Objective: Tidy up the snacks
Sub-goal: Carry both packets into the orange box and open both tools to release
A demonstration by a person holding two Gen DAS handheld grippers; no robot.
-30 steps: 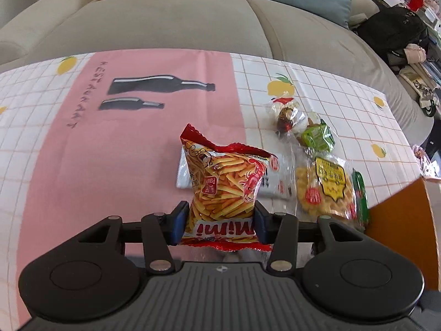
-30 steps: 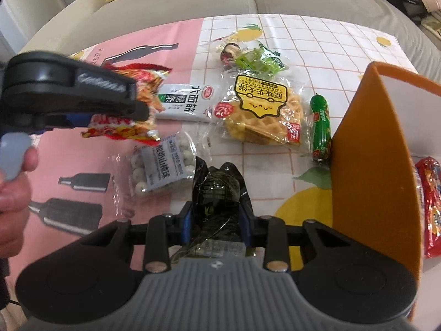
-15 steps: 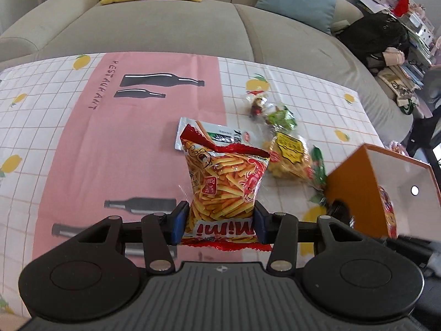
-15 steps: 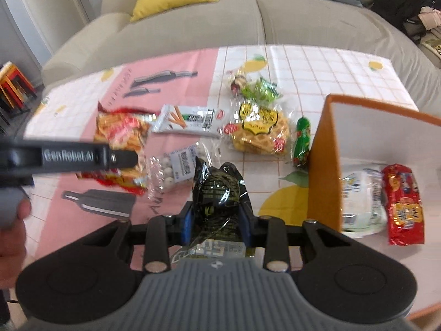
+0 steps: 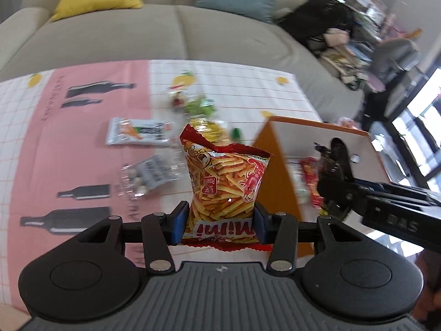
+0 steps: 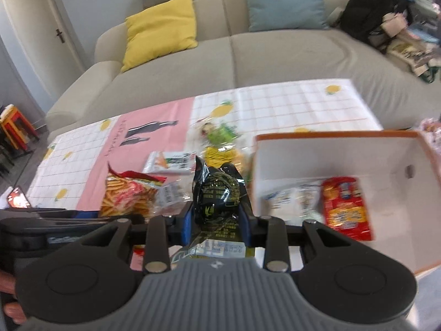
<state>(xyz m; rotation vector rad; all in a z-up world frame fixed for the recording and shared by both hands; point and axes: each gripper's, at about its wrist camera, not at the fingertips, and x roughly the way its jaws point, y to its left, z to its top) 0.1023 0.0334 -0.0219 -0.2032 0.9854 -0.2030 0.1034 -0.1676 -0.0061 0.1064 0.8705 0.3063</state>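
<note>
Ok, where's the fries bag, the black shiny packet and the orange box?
fries bag (image 5: 224,190): left wrist view, middle of its front.
black shiny packet (image 6: 217,195): right wrist view, its crinkled middle.
orange box (image 6: 317,160): right wrist view, white inner back wall.

Bright daylight, perhaps from the window (image 5: 419,138), heavy motion blur, fisheye bending at edges.

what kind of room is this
Most likely a home living room: a grey sofa with yellow cushion and blue cushion, and a low table under a printed cloth, strewn with snacks.
</note>
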